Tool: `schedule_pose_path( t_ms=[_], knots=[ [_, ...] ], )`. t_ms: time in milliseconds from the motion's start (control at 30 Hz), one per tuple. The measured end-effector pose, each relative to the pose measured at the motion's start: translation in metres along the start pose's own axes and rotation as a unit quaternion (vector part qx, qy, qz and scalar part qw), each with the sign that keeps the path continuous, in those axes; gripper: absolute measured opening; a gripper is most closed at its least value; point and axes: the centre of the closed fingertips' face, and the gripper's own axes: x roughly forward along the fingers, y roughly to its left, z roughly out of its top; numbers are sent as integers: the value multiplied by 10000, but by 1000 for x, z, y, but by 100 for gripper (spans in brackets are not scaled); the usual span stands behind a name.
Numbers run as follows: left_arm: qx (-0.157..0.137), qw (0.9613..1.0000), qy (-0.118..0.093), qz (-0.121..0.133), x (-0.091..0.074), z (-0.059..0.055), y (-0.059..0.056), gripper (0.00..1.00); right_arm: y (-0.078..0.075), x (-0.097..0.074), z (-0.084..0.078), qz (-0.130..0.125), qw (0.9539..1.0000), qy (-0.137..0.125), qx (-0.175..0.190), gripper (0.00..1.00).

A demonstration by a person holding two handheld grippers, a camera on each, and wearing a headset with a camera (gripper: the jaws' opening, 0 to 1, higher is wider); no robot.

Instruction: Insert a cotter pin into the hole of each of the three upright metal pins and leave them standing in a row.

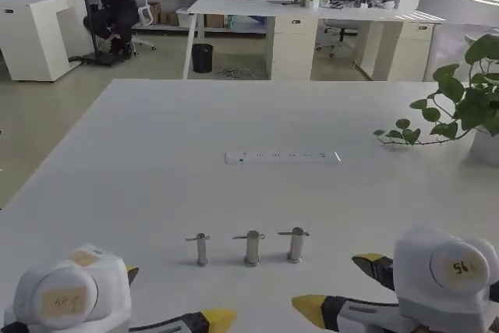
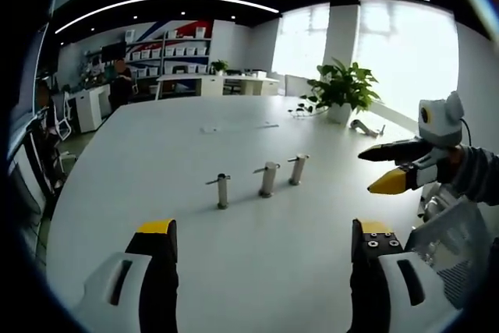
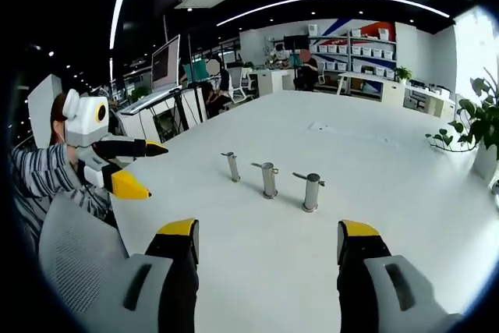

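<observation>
The white table [image 1: 117,177] is mostly bare around the work, which gives both tools free room on either side of it. A plant [image 1: 468,99] stands off at the right edge, well apart from the work and no hindrance to it.

Near the person's edge, the left gripper [image 1: 175,295] and the right gripper [image 1: 337,284] sit low, one on each side. Both have their jaws spread wide and nothing between them. They are near the pins but touch none. I'd say they are held off like this because nothing is left to grasp, and standing clear keeps them from knocking anything over.

A power strip [image 1: 282,157] lies flat further up the table, well behind the row.

The three pins stand upright in a straight line across the table in front of the grippers: the left pin [image 1: 202,249], middle pin [image 1: 252,248] and right pin [image 1: 295,245]. They are evenly spaced and apart from one another.

Each has a cotter pin crosswise through its top: one in the left [image 1: 202,237], one in the middle [image 1: 249,235], one in the right [image 1: 294,232]. All three stick out on both sides, so each looks properly through its hole. By my reckoning the job is finished. The only risk I see is a careless sweep of a jaw tipping a pin.
</observation>
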Motion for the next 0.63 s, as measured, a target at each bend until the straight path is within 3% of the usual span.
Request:
schedule_pose_path(
  t_ms=[200,633],
  knots=[
    [4,10000,-8,39,-3,-3,-1,91,0,-4,1,-117,9997,-119,184,70],
    [-51,9999,-74,89,-6,-2,-5,90,3,-7,-11,-107,9998,19,162,70]
  ],
)
